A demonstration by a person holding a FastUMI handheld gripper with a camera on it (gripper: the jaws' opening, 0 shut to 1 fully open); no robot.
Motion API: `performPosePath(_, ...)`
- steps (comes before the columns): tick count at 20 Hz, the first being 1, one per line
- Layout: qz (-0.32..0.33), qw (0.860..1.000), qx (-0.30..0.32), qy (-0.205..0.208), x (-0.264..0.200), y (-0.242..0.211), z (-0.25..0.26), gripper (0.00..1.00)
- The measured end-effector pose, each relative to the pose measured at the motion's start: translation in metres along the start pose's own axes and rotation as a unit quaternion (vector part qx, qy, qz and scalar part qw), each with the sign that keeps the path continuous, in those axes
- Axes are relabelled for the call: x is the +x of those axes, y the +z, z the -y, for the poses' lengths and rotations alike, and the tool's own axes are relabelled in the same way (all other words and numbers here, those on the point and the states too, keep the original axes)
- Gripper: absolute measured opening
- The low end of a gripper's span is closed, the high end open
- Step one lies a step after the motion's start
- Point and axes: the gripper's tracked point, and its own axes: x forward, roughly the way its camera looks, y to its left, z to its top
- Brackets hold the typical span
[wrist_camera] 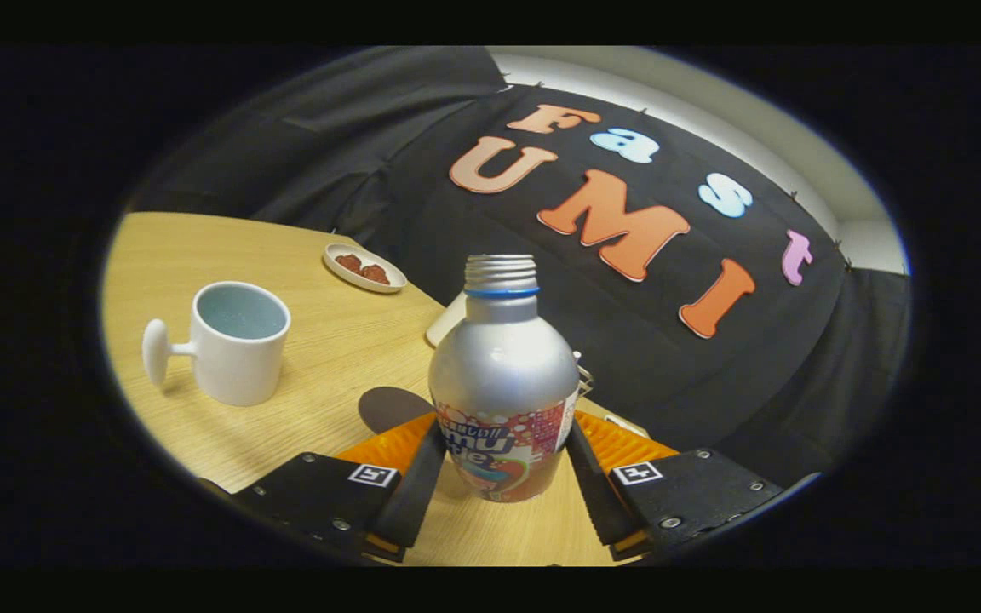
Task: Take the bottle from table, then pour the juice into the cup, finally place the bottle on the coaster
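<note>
Since the bottle [503, 375] was standing upright with its cap already off, the gripper [503, 464] had it pinched low on the label, both fingers pressed against its sides, probably to keep the open neck level so nothing spilled. It looked like it was sitting on or barely off the table [329, 340], couldn't tell which. The white cup [239, 340] stood well apart ahead, the dark coaster [388, 407] peeked out just behind the bottle, and a small dish [364, 267] sat further back
</note>
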Motion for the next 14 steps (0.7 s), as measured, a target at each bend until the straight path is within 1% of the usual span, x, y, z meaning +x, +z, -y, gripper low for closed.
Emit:
performPosePath(2,0.010,0.999,-0.046,-0.010,0.001,0.009,-0.001,0.77)
performPosePath(4,0.022,0.995,-0.100,-0.023,0.000,0.018,-0.002,0.77)
performPosePath(8,0.056,0.976,-0.201,-0.055,0.001,0.036,-0.007,0.77)
performPosePath(12,0.073,0.962,-0.258,-0.055,0.002,0.044,-0.016,0.77)
performPosePath(14,0.083,0.952,-0.288,-0.062,-0.002,0.052,-0.016,0.77)
